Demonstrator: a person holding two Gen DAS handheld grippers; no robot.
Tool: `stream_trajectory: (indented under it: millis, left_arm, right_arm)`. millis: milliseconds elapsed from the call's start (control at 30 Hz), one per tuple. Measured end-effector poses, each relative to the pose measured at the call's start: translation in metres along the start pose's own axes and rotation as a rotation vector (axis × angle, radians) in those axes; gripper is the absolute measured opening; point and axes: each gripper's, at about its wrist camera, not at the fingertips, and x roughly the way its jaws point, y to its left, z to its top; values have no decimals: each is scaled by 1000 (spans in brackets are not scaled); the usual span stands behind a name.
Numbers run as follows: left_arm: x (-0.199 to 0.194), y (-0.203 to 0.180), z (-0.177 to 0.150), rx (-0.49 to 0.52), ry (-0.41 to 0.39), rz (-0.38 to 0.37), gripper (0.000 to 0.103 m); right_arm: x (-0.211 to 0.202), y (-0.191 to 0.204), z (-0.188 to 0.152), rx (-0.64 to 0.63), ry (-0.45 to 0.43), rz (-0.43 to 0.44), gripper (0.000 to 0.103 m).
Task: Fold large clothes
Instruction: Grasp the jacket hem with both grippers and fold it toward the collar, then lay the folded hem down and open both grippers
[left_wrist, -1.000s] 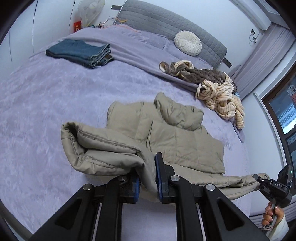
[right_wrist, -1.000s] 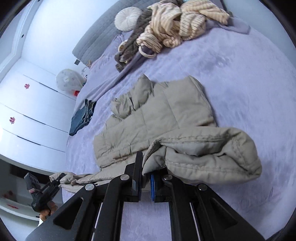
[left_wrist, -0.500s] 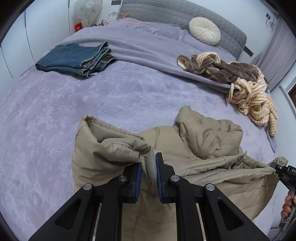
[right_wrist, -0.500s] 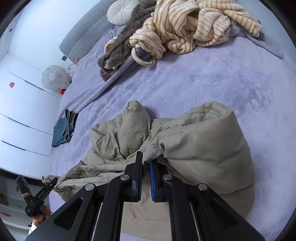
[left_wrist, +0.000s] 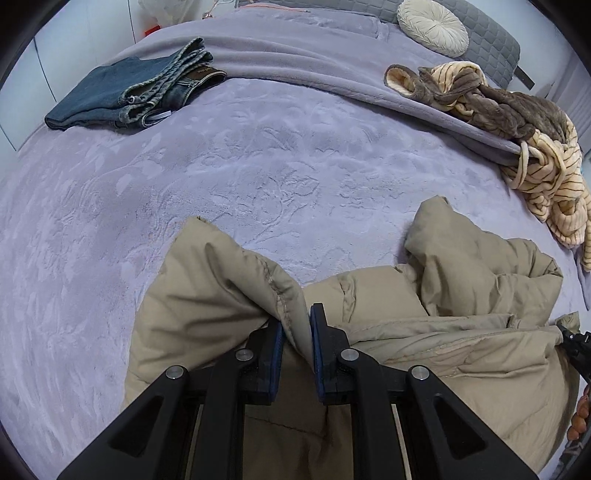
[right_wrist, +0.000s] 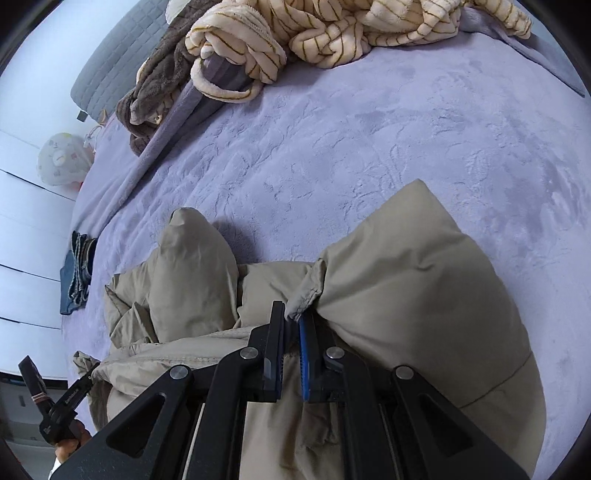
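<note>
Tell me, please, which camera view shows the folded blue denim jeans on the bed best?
The left wrist view. There the folded blue denim jeans lie large and unobstructed at upper left on the purple bed cover, with hems and waistband visible. In the right wrist view the jeans appear only as a small, squeezed dark-blue shape near the left edge.

We see a large beige padded jacket (left_wrist: 461, 354) lying on the purple bed cover (left_wrist: 258, 166), near the edge of the bed closest to us. It is puffy and quilted, with stitched seams along its edges. Its lower part is doubled over the body, so the jacket sits in thick, rumpled layers rather than flat. Two corners of the folded-over layer are raised and bulge upward, one at each side. Between them a rounded, puffed part, which may be the hood or collar (right_wrist: 192, 273), stands up above the body and casts a shadow on the cover.
</note>
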Motion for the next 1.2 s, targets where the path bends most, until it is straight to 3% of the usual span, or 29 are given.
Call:
stream_trajectory:
  millis: [133, 200, 233, 267, 300, 333, 433, 500, 533, 567, 600, 700, 767, 933, 1100, 1200]
  left_arm:
    - [-17, 2, 4, -8, -31, -4, 17]
    - [-36, 5, 1, 23, -75, -25, 22]
    - [-47, 7, -2, 35, -108, -31, 43]
    - [-59, 9, -5, 44, -146, -28, 78]
    - [-73, 11, -9, 51, -191, -21, 88]
    - [-83, 11, -13, 64, -222, -23, 90]
    - [-98, 5, -22, 104, -216, -41, 90]
    - [-96, -4, -31, 130, -180, -105, 78]
    - [-91, -12, -38, 156, -145, -141, 55]
    - [-83, -22, -45, 186, -109, -157, 41]
    - [-72, -34, -53, 217, -81, -153, 39]
    - [-36, -58, -72, 260, -45, -88, 39]
    - [-18, -64, -75, 235, -63, -42, 39]
    - [12, -70, -46, 200, -86, 15, 39]
    - [8, -53, -21, 188, -100, 27, 39]
    - [-5, -19, -13, 169, -152, 114, 39]
  right_arm:
    - [-5, 3, 7, 20, 6, 24, 11]
    - [-16, 6, 7, 2, 16, 46, 12]
    - [-24, 7, 6, -16, 18, 53, 18]
    - [-32, 9, 4, -32, 16, 61, 36]
    - [-41, 9, 2, -42, 9, 65, 52]
    - [-51, 10, -2, -49, -5, 68, 74]
    - [-71, 19, -16, -101, -26, 108, 71]
    - [-73, 30, -31, -158, -11, 134, 40]
    - [-68, 37, -39, -189, 10, 127, 23]
    - [-59, 43, -49, -225, 32, 113, 22]
    - [-49, 49, -58, -264, 50, 98, 22]
    - [-10, 57, -75, -328, 87, 27, 22]
    - [8, 54, -75, -311, 58, -2, 18]
    - [36, 58, -53, -312, 27, -39, 15]
    - [30, 54, -30, -282, 62, -10, 15]
    - [0, 34, -19, -301, 0, -106, 18]
